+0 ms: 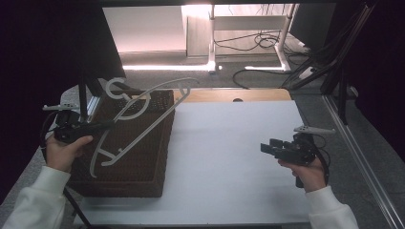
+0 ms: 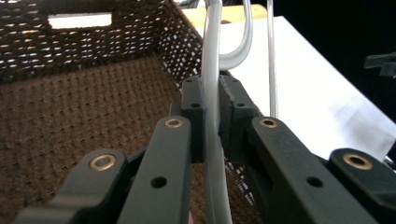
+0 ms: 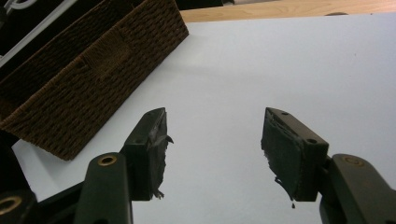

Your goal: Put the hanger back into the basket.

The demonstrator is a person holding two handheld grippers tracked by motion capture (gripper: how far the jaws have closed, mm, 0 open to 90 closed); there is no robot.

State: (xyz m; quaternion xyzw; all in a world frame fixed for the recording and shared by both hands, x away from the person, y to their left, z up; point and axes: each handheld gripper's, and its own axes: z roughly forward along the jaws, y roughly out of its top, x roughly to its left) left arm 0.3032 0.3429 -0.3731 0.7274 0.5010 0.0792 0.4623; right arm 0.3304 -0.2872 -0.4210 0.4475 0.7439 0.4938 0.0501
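left gripper [image 1: 109, 125] at the left side of the desk [image 1: 229, 157], jaws clamped on the thin bar of a white plastic hanger [image 1: 143, 112], held up tilted over the brown woven basket [image 1: 138, 162]; hanger hook [image 1: 114, 88] points to the far left. in the left gripper view the hanger [image 2: 211, 93] bar runs straight between the closed jaws, basket [image 2: 79, 102] interior below it. basket sits on the left part of the white desk sheet. right gripper [image 1: 271, 148] hovers well apart over the right side, jaws spread wide with nothing between them; right gripper view shows its gripper [image 3: 215, 154] above bare white desk [image 3: 280, 70], basket [image 3: 88, 70] corner at far left.
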